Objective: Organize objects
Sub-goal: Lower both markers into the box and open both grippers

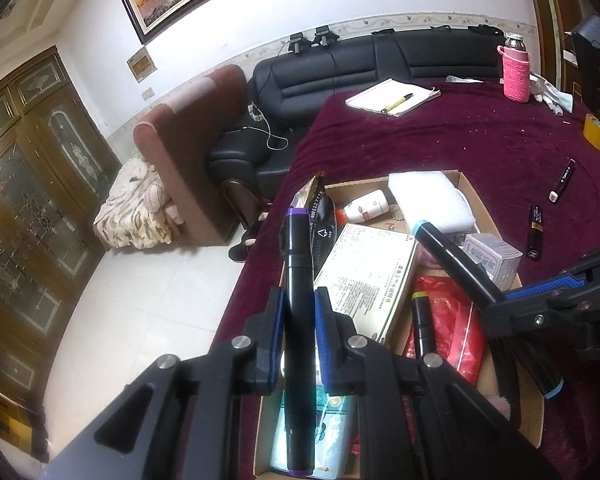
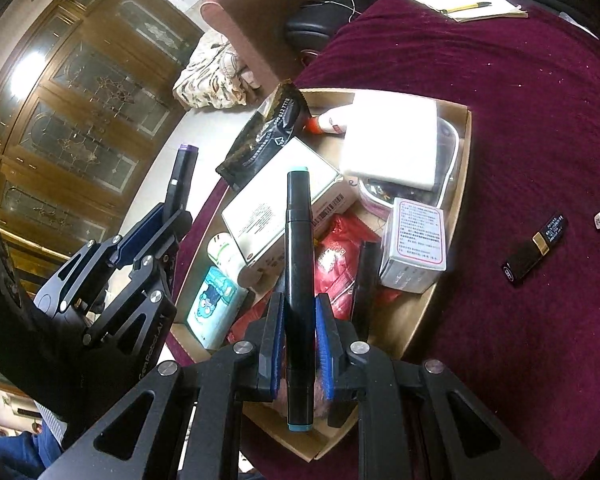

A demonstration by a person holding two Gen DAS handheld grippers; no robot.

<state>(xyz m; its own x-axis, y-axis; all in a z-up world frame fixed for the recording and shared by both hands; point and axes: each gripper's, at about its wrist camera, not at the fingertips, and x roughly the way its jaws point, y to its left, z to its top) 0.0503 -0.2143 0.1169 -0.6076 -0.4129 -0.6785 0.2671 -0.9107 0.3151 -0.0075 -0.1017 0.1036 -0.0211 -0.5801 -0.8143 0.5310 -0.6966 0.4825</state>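
My left gripper point(image 1: 298, 300) is shut on a black marker with purple caps point(image 1: 298, 280) and holds it over the near left part of a cardboard box point(image 1: 486, 216). My right gripper point(image 2: 299, 308) is shut on a black marker with teal caps point(image 2: 299, 264), held over the same box point(image 2: 460, 184). The teal marker point(image 1: 456, 260) and right gripper point(image 1: 536, 304) show at the right of the left wrist view; the left gripper point(image 2: 168, 220) and purple marker point(image 2: 182, 176) show at the left of the right wrist view. A yellow-capped marker point(image 1: 422, 320) lies in the box.
The box holds a white medicine box point(image 1: 364, 280), red packet point(image 1: 456, 328), white pad point(image 1: 428, 196), small bottle point(image 1: 366, 206) and black snack packet point(image 2: 260, 136). On the maroon cloth lie a lipstick point(image 2: 534, 248), another marker point(image 1: 562, 180), tape roll point(image 1: 598, 134), notepad with pen point(image 1: 392, 98) and pink bottle point(image 1: 516, 72).
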